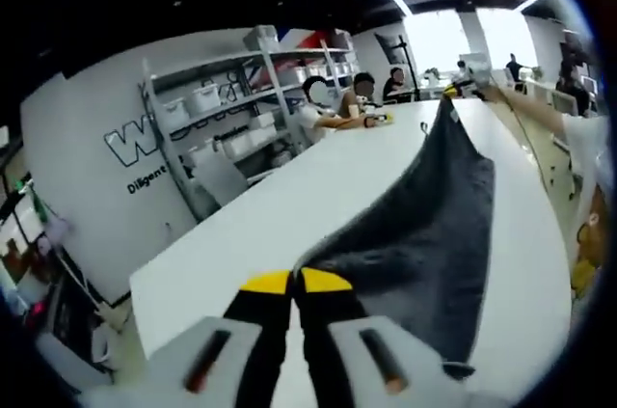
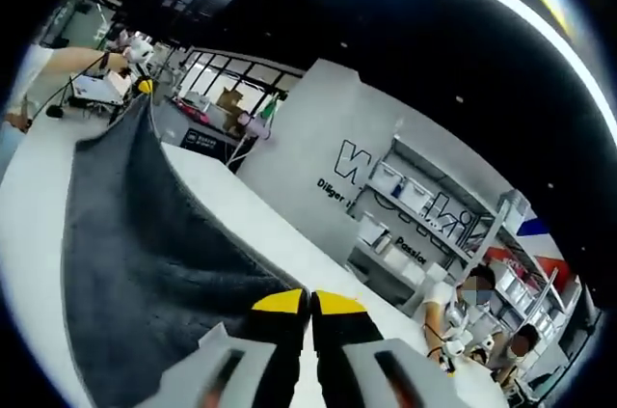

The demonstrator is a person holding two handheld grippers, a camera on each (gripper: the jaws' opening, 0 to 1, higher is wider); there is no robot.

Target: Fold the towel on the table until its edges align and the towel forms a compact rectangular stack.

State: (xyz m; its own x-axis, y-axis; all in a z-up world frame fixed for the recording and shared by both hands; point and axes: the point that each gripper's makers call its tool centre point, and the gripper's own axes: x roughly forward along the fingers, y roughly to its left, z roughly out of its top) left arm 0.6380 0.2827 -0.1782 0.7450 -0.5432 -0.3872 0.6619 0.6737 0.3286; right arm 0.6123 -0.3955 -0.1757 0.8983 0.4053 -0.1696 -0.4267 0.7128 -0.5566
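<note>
The dark grey towel (image 1: 429,225) is stretched taut between your two claws and lifted above the long white table (image 1: 289,205), hanging as a sagging sheet whose lower part trails down toward the tabletop. In the left gripper view your left gripper (image 1: 294,283) has its yellow-tipped jaws pressed together on one corner of the cloth, which fans out directly ahead of the tips and to their right; from there the fabric narrows as it runs away to its far corner, where your right gripper (image 1: 451,92) pinches it, well ahead of the left claw and high in that view. In the right gripper view the same cloth (image 2: 145,244) spreads ahead and to the left of your right gripper (image 2: 308,304), whose yellow tips are likewise closed with the towel's corner nipped between them; the far corner rises to your left gripper (image 2: 143,86), far ahead and up to the left, with your sleeve behind it. The table (image 2: 280,234) shows as a pale strip just right of the cloth's edge. Further out, beyond the table to the left of your left claw, stand white shelves (image 1: 241,99) loaded with bins against a white wall bearing dark lettering, and seated people (image 1: 333,109) work at the table's far end.
</note>
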